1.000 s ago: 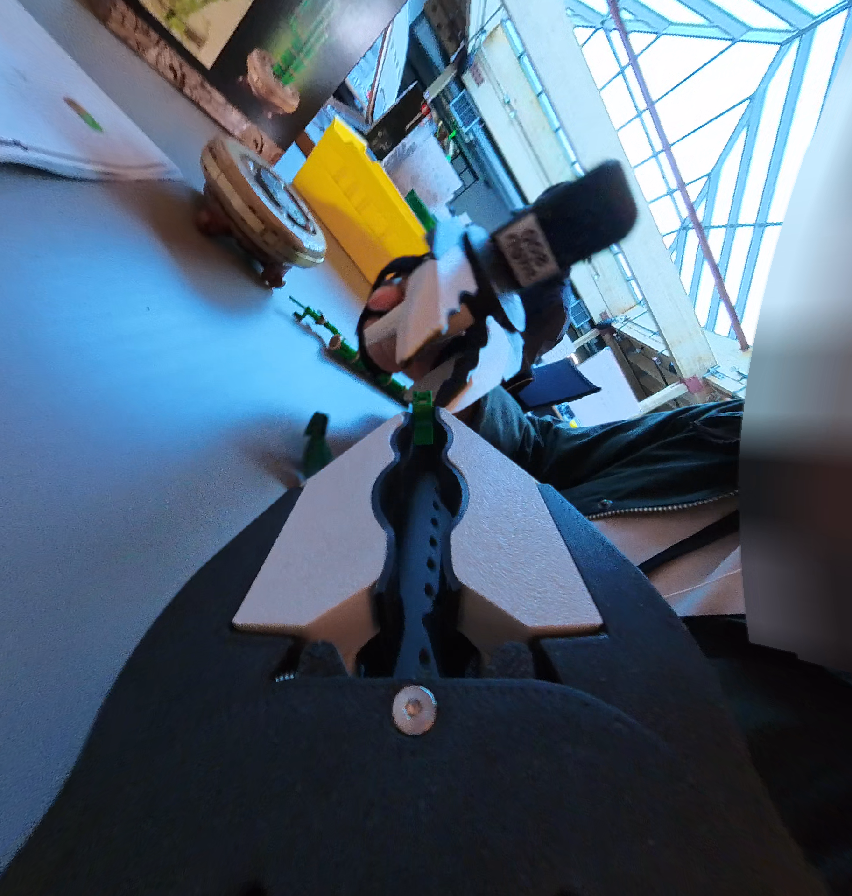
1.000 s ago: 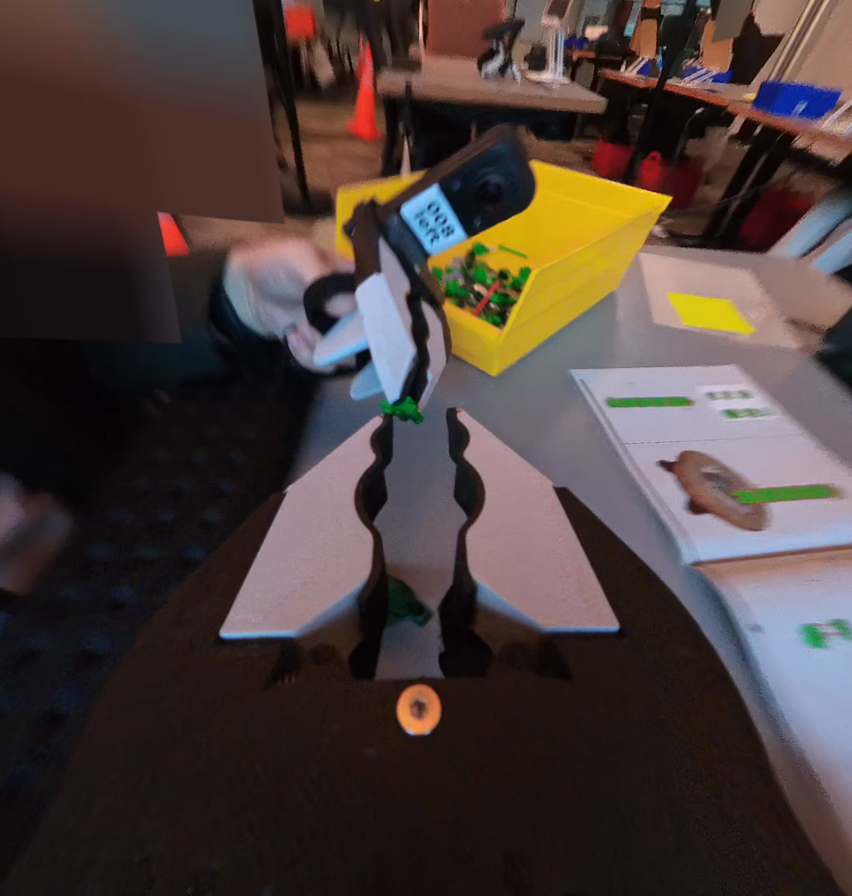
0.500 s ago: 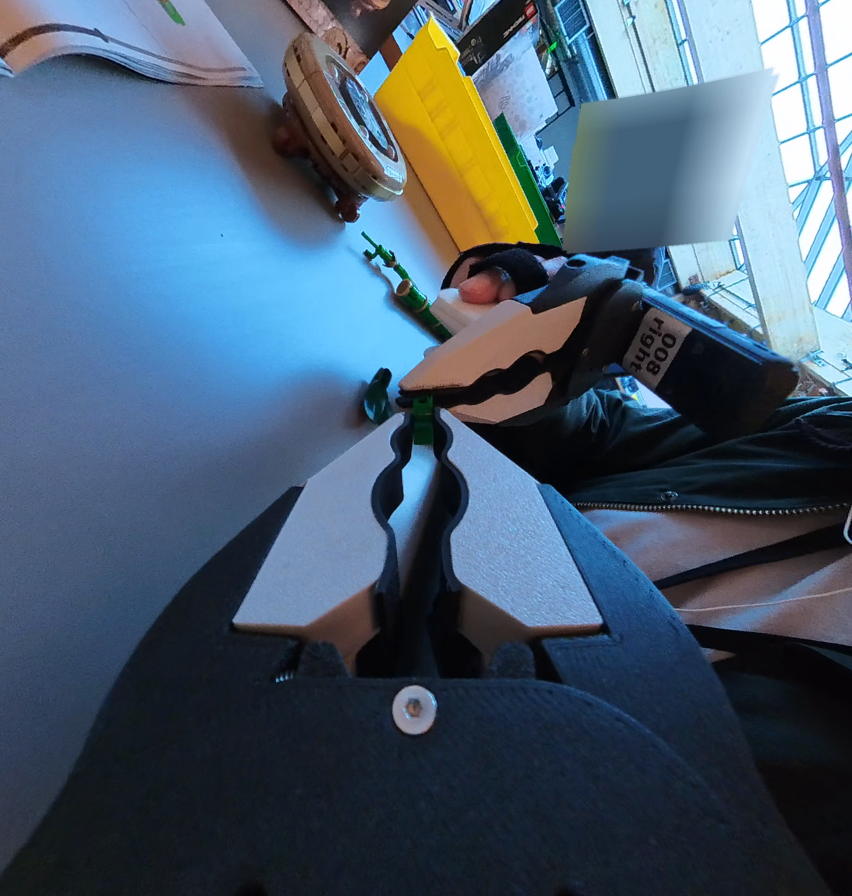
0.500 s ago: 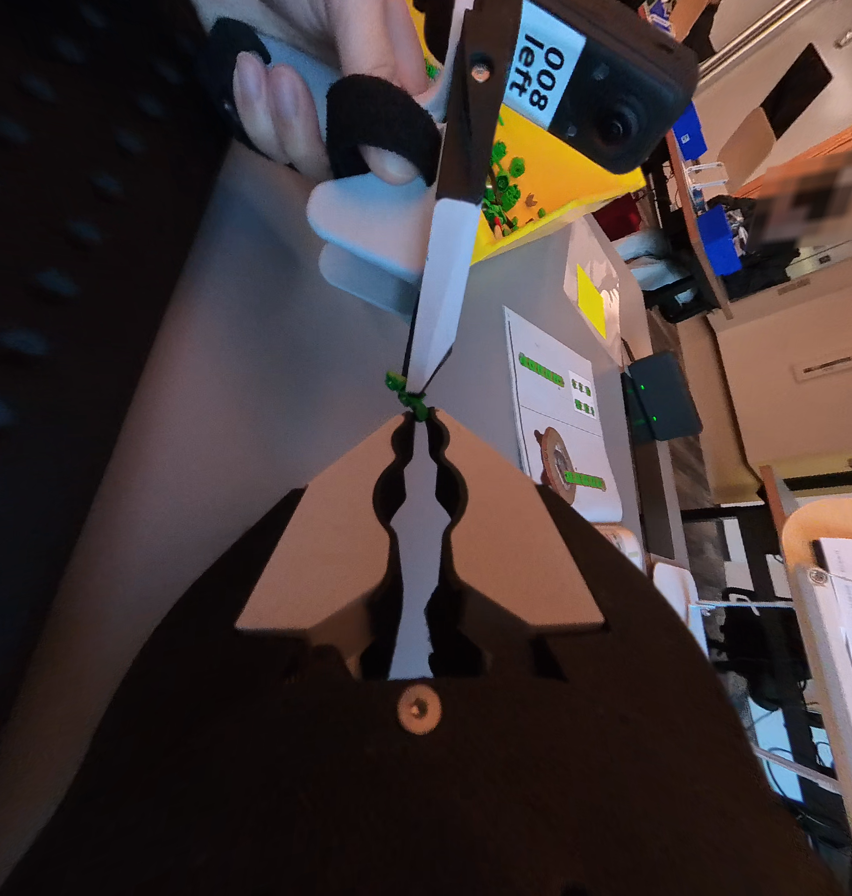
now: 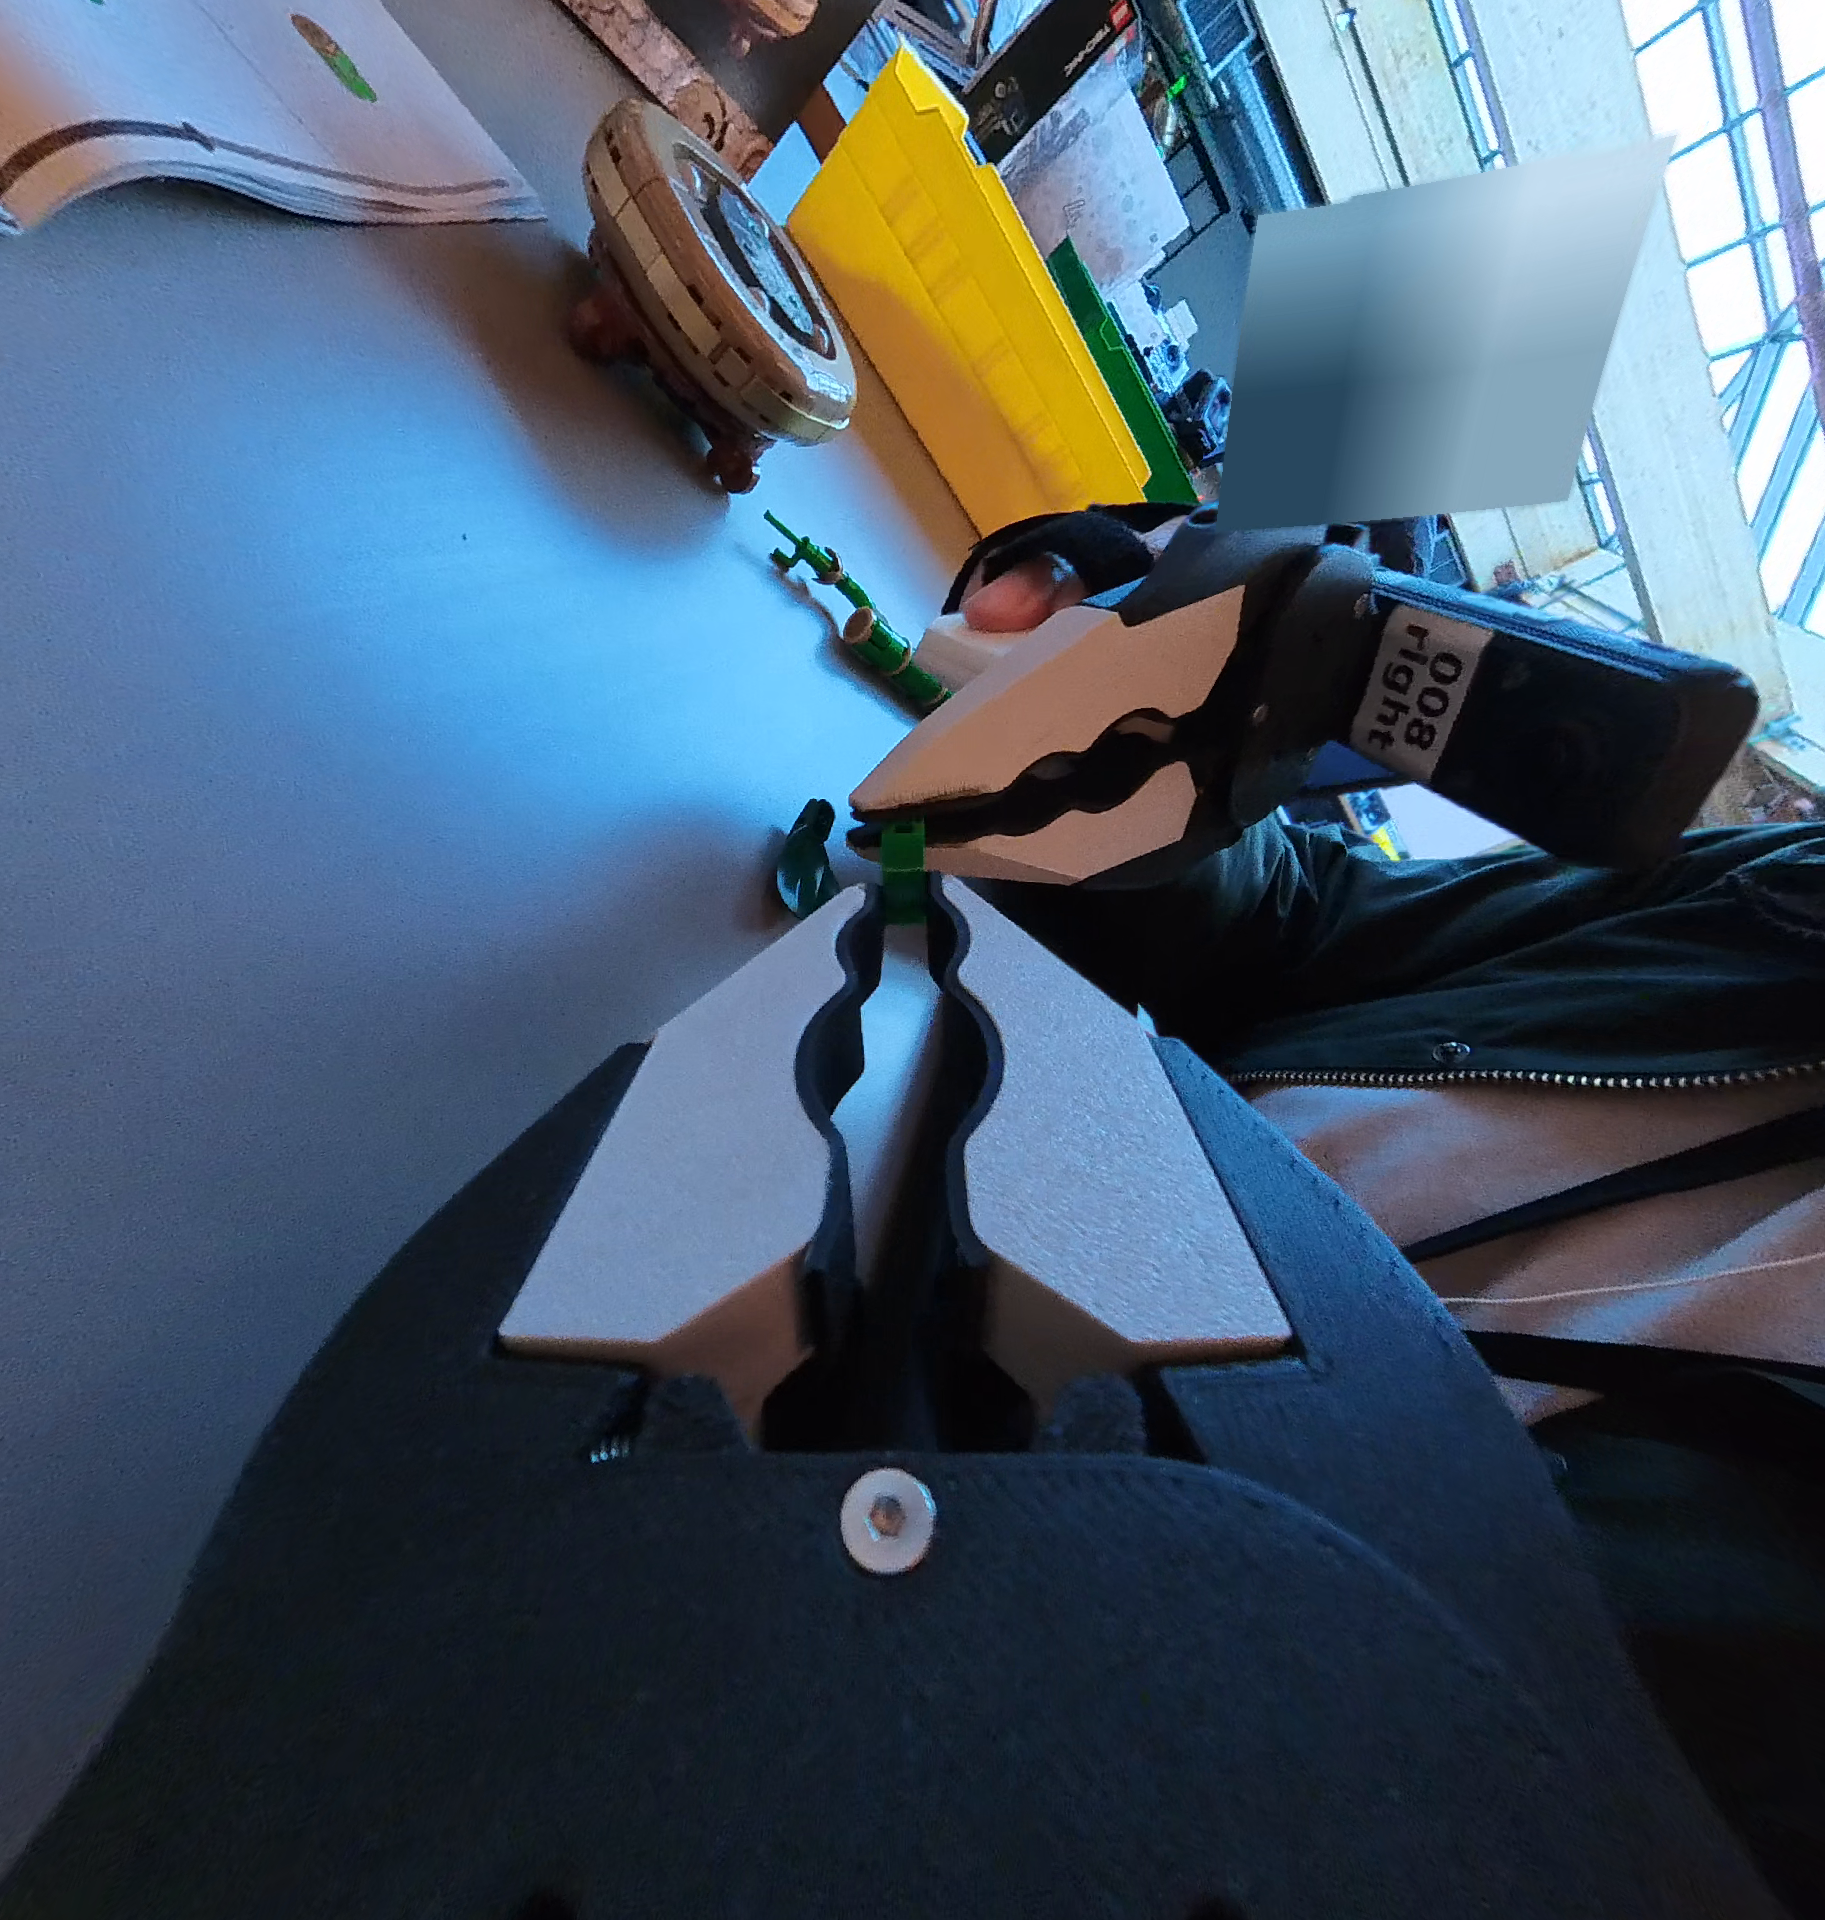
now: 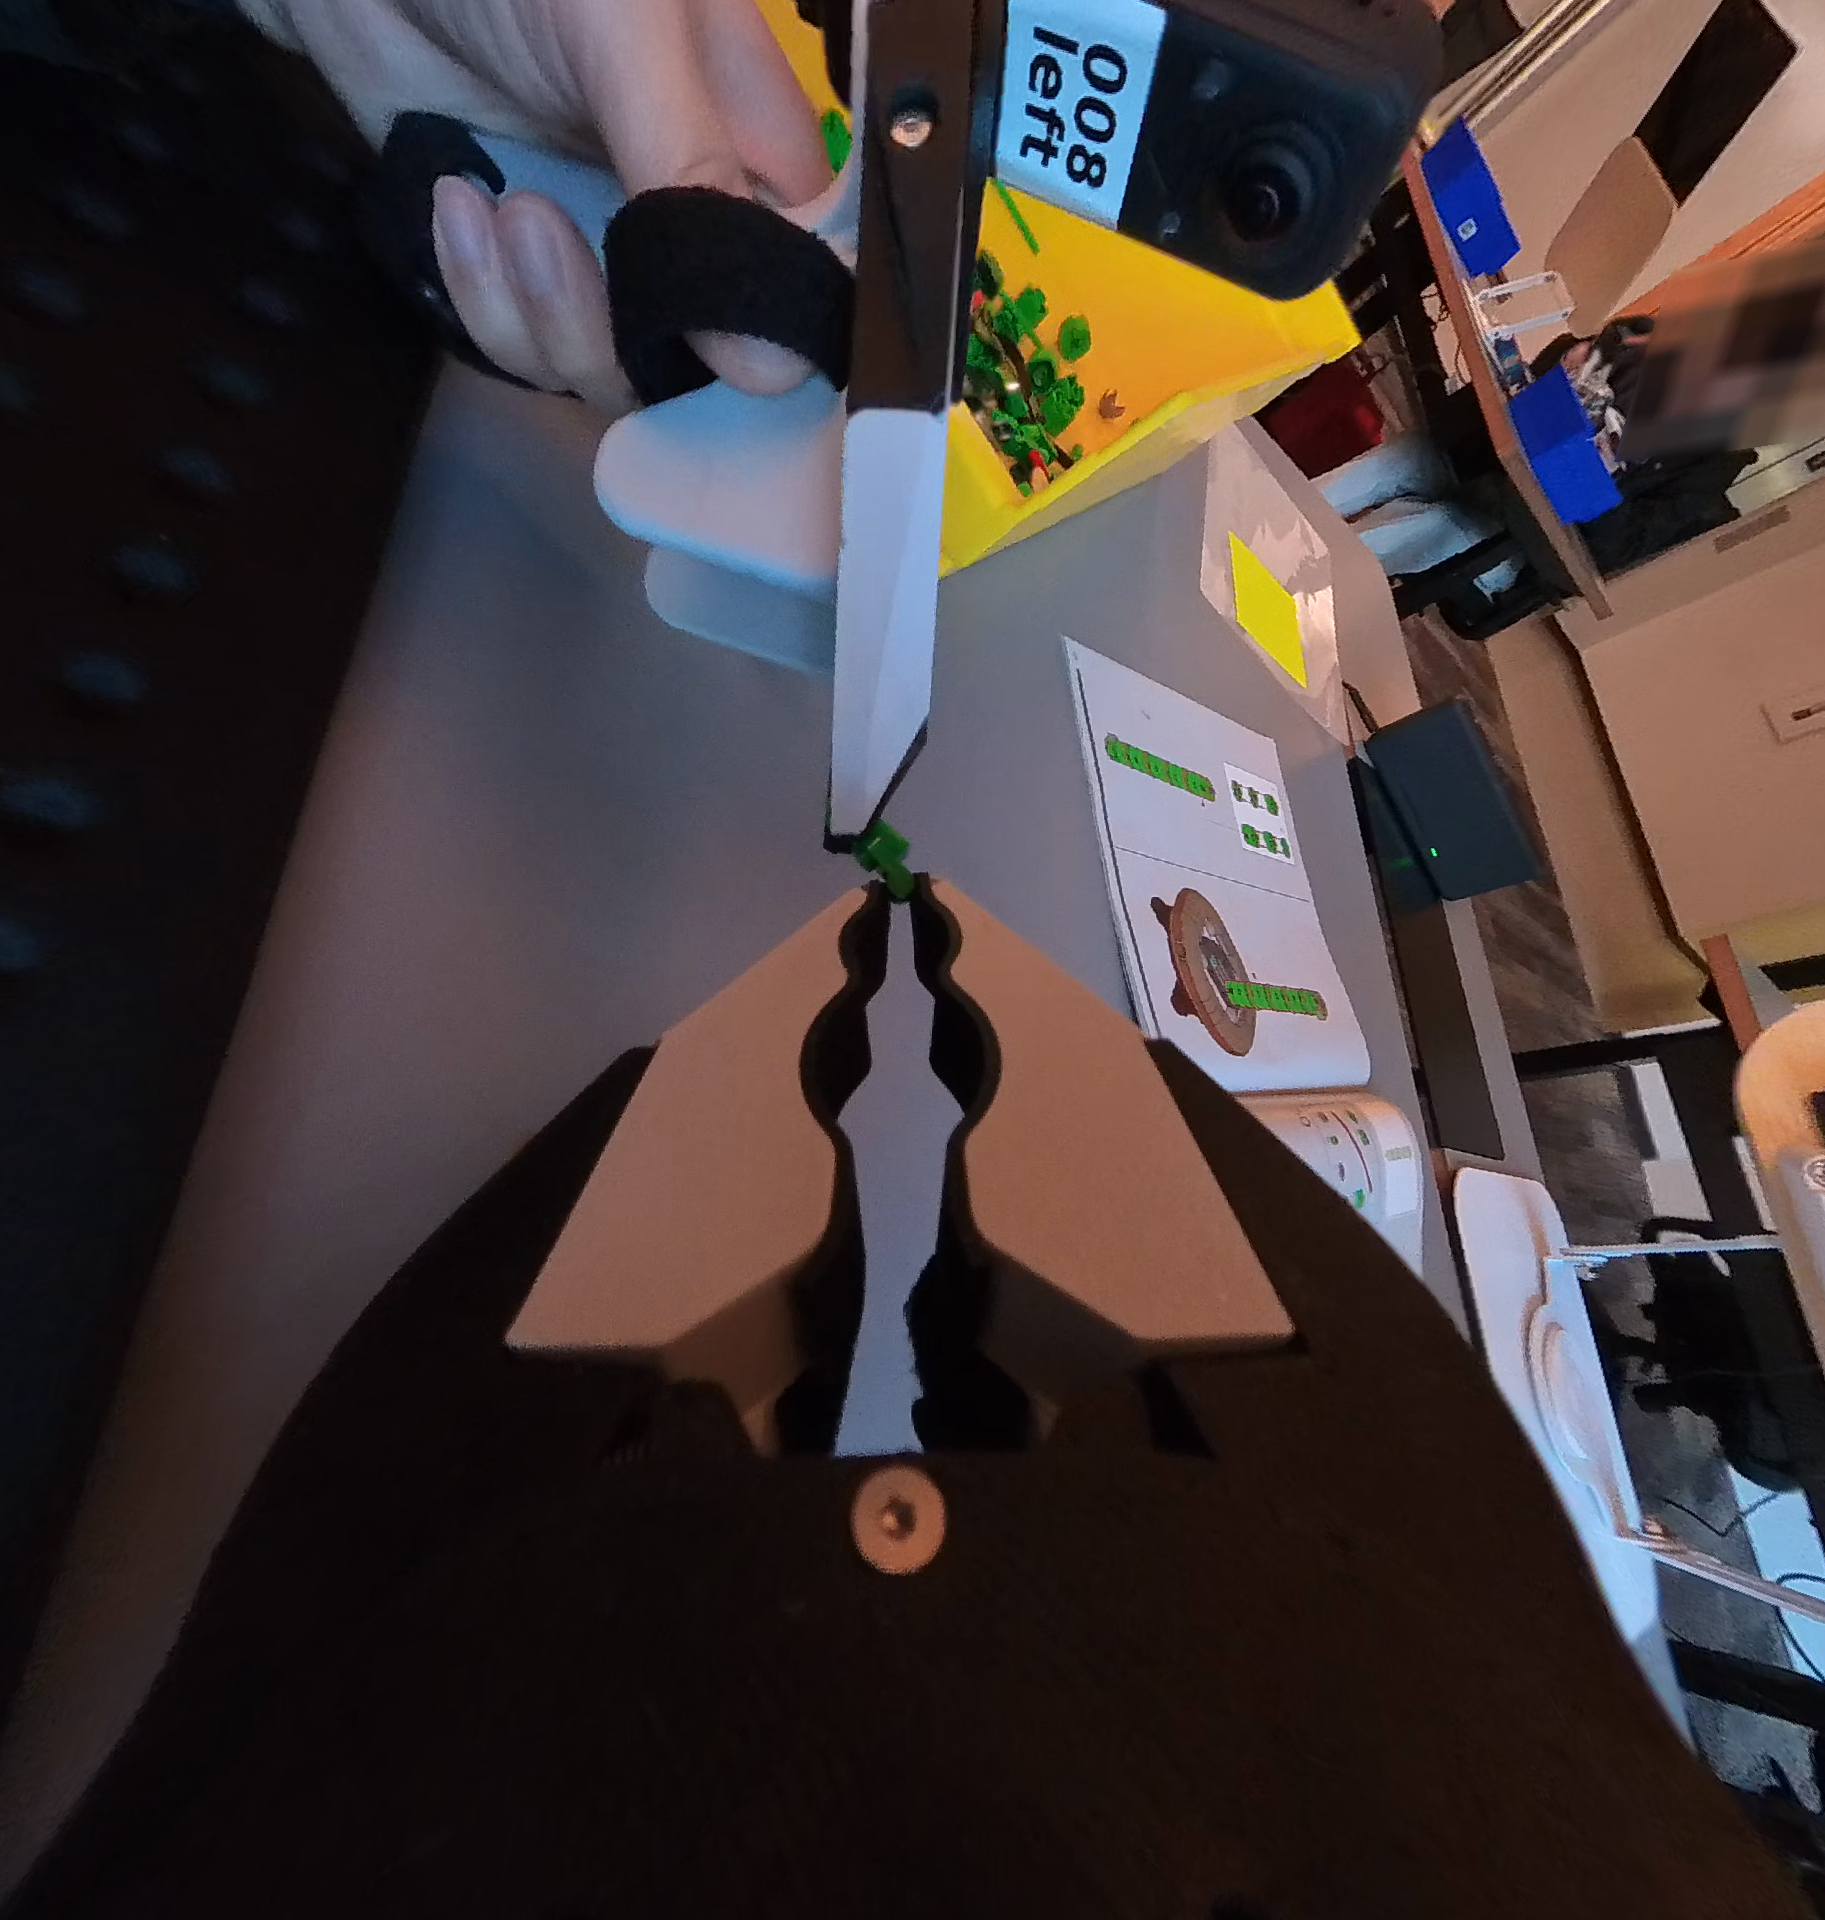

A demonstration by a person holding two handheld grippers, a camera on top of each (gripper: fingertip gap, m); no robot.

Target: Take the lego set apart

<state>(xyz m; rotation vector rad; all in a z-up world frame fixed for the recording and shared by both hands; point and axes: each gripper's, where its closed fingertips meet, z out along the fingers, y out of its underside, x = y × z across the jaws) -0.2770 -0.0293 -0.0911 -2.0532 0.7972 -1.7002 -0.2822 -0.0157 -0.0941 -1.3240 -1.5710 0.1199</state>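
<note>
A small green lego piece (image 5: 902,862) is pinched between both grippers above the grey table (image 5: 264,727). My left gripper (image 5: 900,902) is shut on its near end. My right gripper (image 5: 872,823) comes in from the right and is shut on its other end. In the right wrist view the same piece (image 6: 884,854) sits between my right gripper (image 6: 895,889) and the left gripper's tips (image 6: 848,831). A round tan and brown lego base (image 5: 721,301) stands on the table farther off. A green lego stalk (image 5: 866,639) and a dark green leaf piece (image 5: 806,854) lie on the table.
A yellow bin (image 5: 975,343) stands behind the round base; in the right wrist view (image 6: 1126,416) it holds several green pieces. An open instruction booklet (image 6: 1209,883) lies on the table, also in the left wrist view (image 5: 212,125). A person's jacket (image 5: 1510,956) is at the right. My left and right fingertips are right by each other. Both grippers' tips are roughly 20 cm from the green lego stalk (image 5: 866,639).
The right gripper swung in, closed on the far end of the green piece that the left gripper holds, and has stayed there for the last half second.
</note>
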